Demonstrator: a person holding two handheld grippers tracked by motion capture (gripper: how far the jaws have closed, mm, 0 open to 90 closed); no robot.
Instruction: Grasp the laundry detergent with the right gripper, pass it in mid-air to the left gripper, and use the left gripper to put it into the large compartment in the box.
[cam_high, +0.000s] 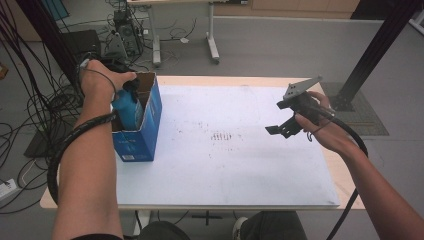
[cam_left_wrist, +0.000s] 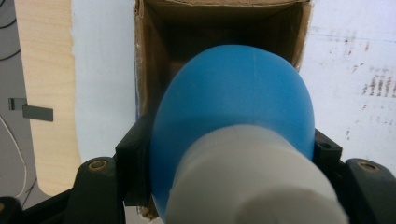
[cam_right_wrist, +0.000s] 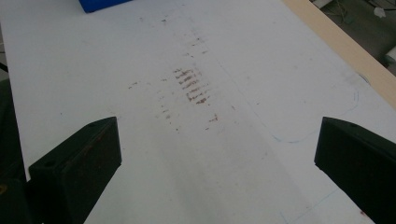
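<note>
A blue plastic bottle (cam_high: 126, 110) with a white cap (cam_left_wrist: 252, 186) hangs in the open top of a blue cardboard box (cam_high: 142, 137) at the table's left. My left gripper (cam_high: 131, 89) is shut on the blue bottle (cam_left_wrist: 233, 102), bottom pointing down into the brown inside of the blue box (cam_left_wrist: 154, 51). My right gripper (cam_high: 286, 120) is held above the right half of the white mat, jaws wide apart, nothing between them. In the right gripper view my right gripper (cam_right_wrist: 219, 158) looks down on the stained mat.
A white mat (cam_high: 225, 145) with brown smudges (cam_right_wrist: 191, 86) covers most of the wooden table (cam_high: 345, 175). Cables, a desk frame (cam_high: 212, 45) and a black post (cam_high: 372, 50) stand on the floor beyond. A corner of the blue box (cam_right_wrist: 100, 4) is far off.
</note>
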